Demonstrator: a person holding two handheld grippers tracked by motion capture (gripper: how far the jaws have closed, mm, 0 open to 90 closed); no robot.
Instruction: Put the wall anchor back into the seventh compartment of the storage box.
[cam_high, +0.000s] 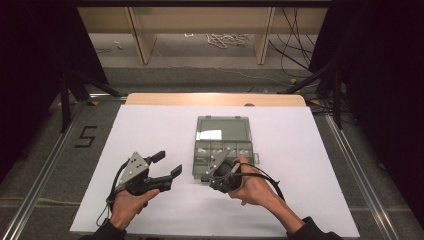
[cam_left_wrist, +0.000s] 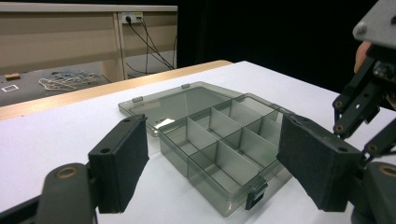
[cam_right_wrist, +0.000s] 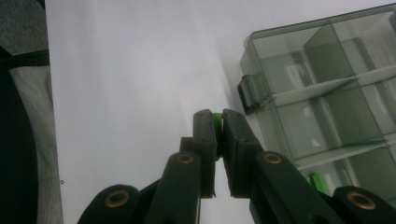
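Right gripper (cam_right_wrist: 218, 122): the two flat black jaws are pressed nearly together on a small bright green piece (cam_right_wrist: 216, 120), of which a thin edge shows between the tips. Its shape beyond that edge cannot be told. The jaw arms are matt black plastic with brass-coloured pivot bushes. A second bit of green (cam_right_wrist: 317, 179) shows low beside the right jaw arm, at the box's wall; whether it is inside or outside the box cannot be told.

Just beside the jaw tips lies the compartment box (cam_right_wrist: 327, 88), smoky translucent plastic, rectangular, with thin upright dividers and a dark hinged latch (cam_right_wrist: 250, 93) on the near wall. The gripped piece is outside the box, above the white table surface (cam_right_wrist: 130, 70), close to the latch corner.

Left gripper (cam_left_wrist: 212, 161): jaws wide apart, holding nothing. The pads (cam_left_wrist: 123, 161) are thick, dull black blocks, foam-like in surface. The box sits between and beyond them, not touched.

High view: the box (cam_high: 223, 145) lies at table centre with its lid folded flat away from the person. The right gripper (cam_high: 214, 176) is at the box's near edge; the left gripper (cam_high: 167, 165) rests to its left, apart. The table top (cam_high: 150, 130) is smooth white sheet with a light wooden far edge (cam_high: 215, 99).
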